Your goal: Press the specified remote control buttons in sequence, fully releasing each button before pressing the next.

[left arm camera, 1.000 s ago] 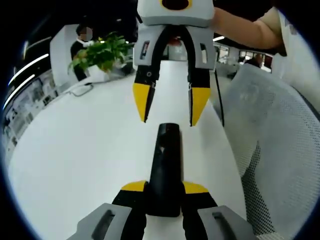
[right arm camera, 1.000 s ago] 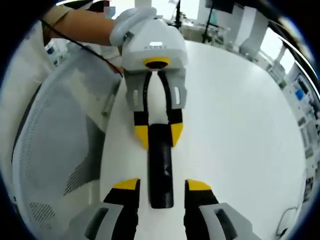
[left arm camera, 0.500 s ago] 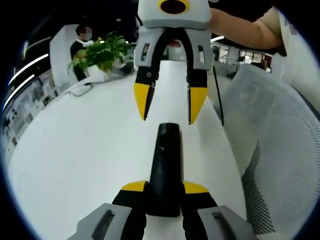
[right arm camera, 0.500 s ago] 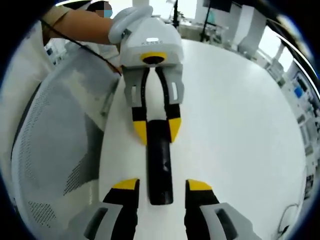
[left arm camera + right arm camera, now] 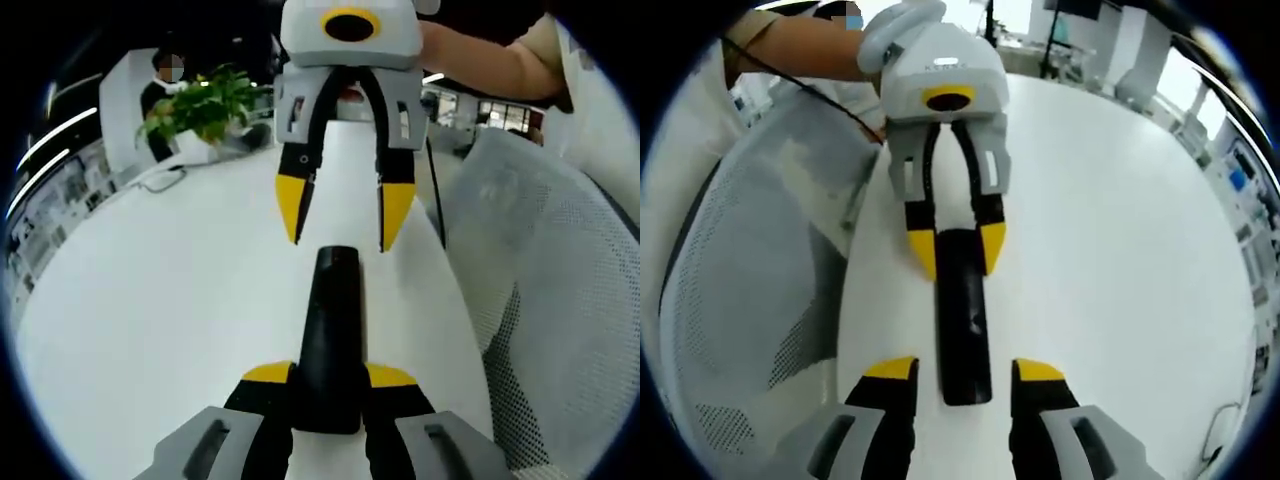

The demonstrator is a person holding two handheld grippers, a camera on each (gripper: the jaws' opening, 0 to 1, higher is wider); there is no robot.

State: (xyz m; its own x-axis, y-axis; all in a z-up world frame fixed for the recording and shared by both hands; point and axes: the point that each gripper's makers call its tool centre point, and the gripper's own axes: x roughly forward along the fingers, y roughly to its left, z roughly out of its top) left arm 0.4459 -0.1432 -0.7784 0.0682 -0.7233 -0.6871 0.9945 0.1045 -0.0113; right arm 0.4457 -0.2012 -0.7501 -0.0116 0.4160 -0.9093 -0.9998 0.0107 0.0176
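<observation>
Remote (image 5: 328,330), black and slim, is seen lying flat on the white worktop (image 5: 160,300), close to the worktop's edge where a white mesh chair (image 5: 560,280) stands. One end of the remote is pinched between the yellow tips of the left tongs (image 5: 330,378), which are pressed against its two long sides; in the right gripper view the same tongs (image 5: 949,250) are seen from the front, gripping the far end of the remote (image 5: 963,318).

The right tongs (image 5: 965,372) are spread, their jaws set to either side of the near end of the remote without touching it. In the left gripper view the right tongs (image 5: 341,212) are seen pointing down over the remote's free end, with their tips apart; whether they hang just above the remote or graze it cannot be told for certain.

A small mark is seen on the remote's upper face in both views, but the buttons are too dark to be made out. A potted plant (image 5: 200,105) is seen at the far end of the worktop, with a cable (image 5: 160,180) lying near it and a person (image 5: 160,110) behind it. A bare forearm (image 5: 490,65) is seen reaching to the right tongs.
</observation>
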